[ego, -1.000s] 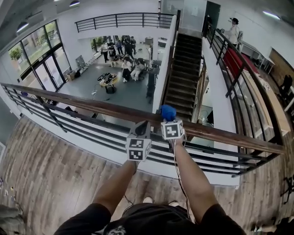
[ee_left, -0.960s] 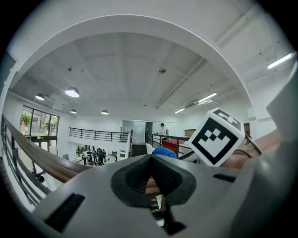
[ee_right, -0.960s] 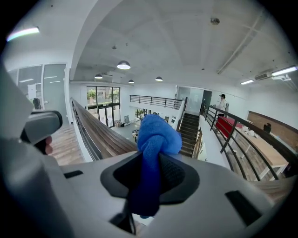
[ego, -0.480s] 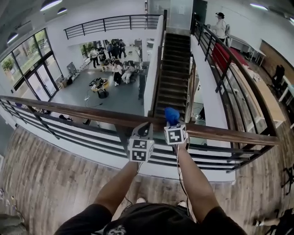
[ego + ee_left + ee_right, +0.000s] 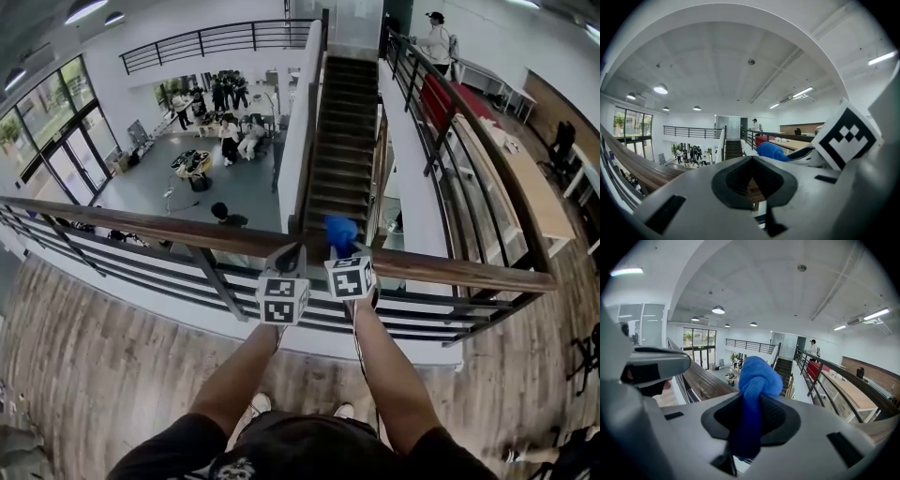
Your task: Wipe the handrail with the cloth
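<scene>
A brown wooden handrail (image 5: 141, 223) on dark metal bars crosses the head view from left to right. My right gripper (image 5: 343, 246) is shut on a bunched blue cloth (image 5: 341, 229), which sits over the rail's top; I cannot tell whether it touches. In the right gripper view the cloth (image 5: 757, 378) bulges out of the right gripper (image 5: 751, 427), with the rail (image 5: 701, 380) running off to the left. My left gripper (image 5: 290, 253) hovers just left of it at the rail, jaws shut with nothing in them (image 5: 752, 180). The left gripper view shows the cloth (image 5: 772, 151) beside it.
Beyond the rail is a drop to a lower hall with several people (image 5: 225, 127) and a dark staircase (image 5: 337, 141). A second railing (image 5: 450, 122) lines a walkway at the right, where a person (image 5: 436, 42) stands. Wood flooring (image 5: 94, 356) lies under my feet.
My head view has shifted a little. Both grippers stay side by side at the rail, the cloth still clamped in the right one. A person has appeared on the floor below.
</scene>
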